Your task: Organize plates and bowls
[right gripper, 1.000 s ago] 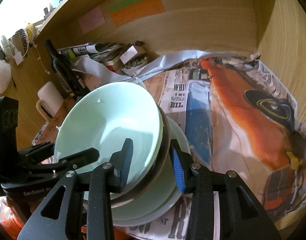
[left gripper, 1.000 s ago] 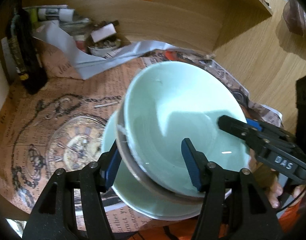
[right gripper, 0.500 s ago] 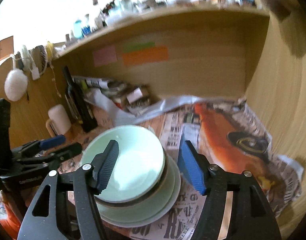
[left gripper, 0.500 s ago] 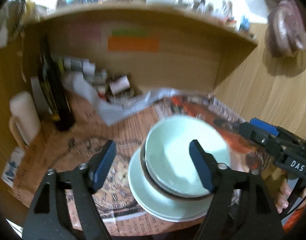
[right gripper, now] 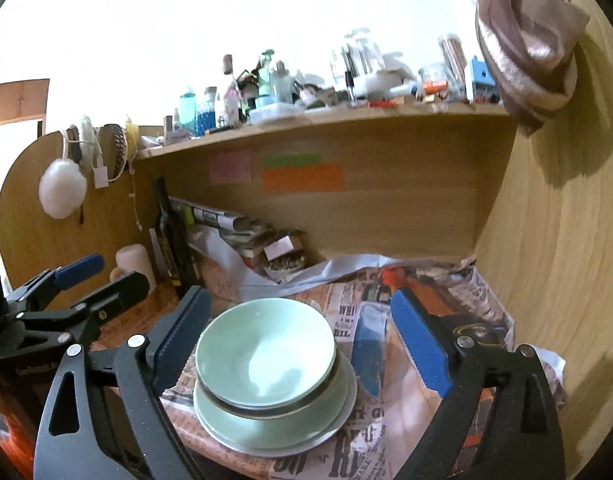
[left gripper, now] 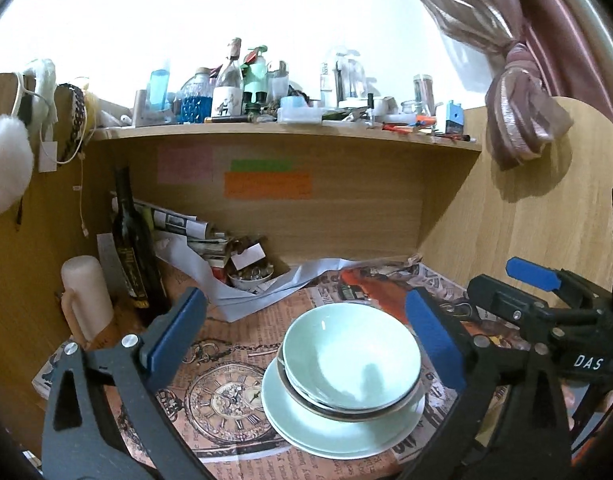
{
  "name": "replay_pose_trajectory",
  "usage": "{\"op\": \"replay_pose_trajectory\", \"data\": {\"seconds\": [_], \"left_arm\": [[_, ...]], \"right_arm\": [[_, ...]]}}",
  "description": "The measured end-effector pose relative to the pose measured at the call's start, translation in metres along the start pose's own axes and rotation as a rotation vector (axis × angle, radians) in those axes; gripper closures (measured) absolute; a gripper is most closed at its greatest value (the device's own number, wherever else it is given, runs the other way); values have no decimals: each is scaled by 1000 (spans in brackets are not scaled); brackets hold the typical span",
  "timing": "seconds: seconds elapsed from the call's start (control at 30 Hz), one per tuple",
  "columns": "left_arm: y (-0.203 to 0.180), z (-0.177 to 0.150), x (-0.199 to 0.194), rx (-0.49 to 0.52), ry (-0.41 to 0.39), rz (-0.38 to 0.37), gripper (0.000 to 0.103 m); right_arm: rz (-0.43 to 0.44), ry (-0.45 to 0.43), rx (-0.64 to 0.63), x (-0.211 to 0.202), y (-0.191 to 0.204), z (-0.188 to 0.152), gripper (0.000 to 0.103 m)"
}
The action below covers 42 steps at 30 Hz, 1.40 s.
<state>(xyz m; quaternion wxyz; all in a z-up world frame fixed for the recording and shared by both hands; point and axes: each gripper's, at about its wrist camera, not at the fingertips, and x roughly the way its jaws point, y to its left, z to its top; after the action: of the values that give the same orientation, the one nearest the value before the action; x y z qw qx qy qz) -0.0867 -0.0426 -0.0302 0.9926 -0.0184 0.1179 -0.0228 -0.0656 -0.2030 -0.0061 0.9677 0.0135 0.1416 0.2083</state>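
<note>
**Bowls stacked, both tongs spread wide**

On the newspaper-covered desk [left gripper: 234, 344] the pale green plate [left gripper: 306, 430] carries the top bowl [left gripper: 352, 364] – perhaps over another bowl. The left gripper [left gripper: 306, 354] and right gripper [right gripper: 302, 346] – jaws just opening – grip nothing.

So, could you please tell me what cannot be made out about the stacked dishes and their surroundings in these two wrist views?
- Stack, both views: the top bowl hides how many pieces lie between it and the bottom plate.
- Sticky notes, both views: writing too blurred to read.
- Small dish at the back, both views: contents too small to identify.
- Shelf items, right wrist view: blurred and washed out by backlight.
</note>
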Motion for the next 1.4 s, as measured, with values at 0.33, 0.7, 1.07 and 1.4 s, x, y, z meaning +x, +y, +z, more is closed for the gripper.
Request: {"op": "replay_pose_trajectory", "data": {"seconds": [0.33,0.7,1.07,1.4], "left_arm": [[-6,-5,-14,22,-37,19,0],[-6,-4,-17,32,-55,20,0],[-8,-4,-16,32,-56,25,0],[-9,-3,-14,29,-54,23,0]], "right_arm": [[-6,-45,16,-16,-1,-2,0],[2,-57,11,-21,0,-2,0],[2,-59,9,-22,2,-2,0],[8,-60,8,-22,-1,-1,0]]}}
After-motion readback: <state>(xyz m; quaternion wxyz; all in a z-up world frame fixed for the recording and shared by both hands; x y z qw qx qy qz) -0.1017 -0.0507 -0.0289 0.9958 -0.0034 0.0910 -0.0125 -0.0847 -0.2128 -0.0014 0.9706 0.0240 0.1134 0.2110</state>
